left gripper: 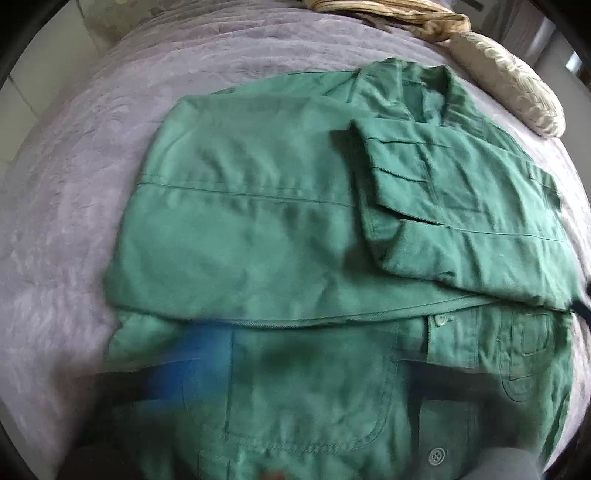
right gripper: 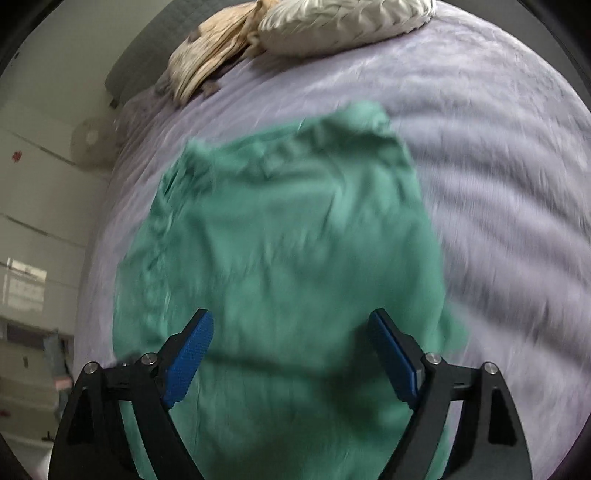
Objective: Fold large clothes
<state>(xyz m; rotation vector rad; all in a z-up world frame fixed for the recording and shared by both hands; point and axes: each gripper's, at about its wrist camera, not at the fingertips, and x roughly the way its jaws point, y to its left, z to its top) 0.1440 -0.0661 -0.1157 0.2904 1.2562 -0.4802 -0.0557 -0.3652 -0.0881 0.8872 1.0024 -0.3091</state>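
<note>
On the lavender bed (right gripper: pixel 498 155) lies the green jacket (left gripper: pixel 258 229), collar toward one o'clock. Right tool (right gripper: pixel 291 354) hovers wide apart above it; left tool's (left gripper: pixel 280 391) spread is too blurred to tell.

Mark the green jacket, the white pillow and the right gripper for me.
green jacket (left gripper: pixel 240 229), left wrist view, on its flat folded back panel.
white pillow (right gripper: pixel 332 26), right wrist view, on its ribbed top.
right gripper (right gripper: pixel 291 358), right wrist view, midway between the open blue pads.

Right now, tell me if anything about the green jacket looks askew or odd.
The green jacket is mostly squared up on the purple bedspread, but the folded-in sleeve lies slanted across the collar end, not parallel to the edges. No damage shows. The right tool is open above it.
</note>
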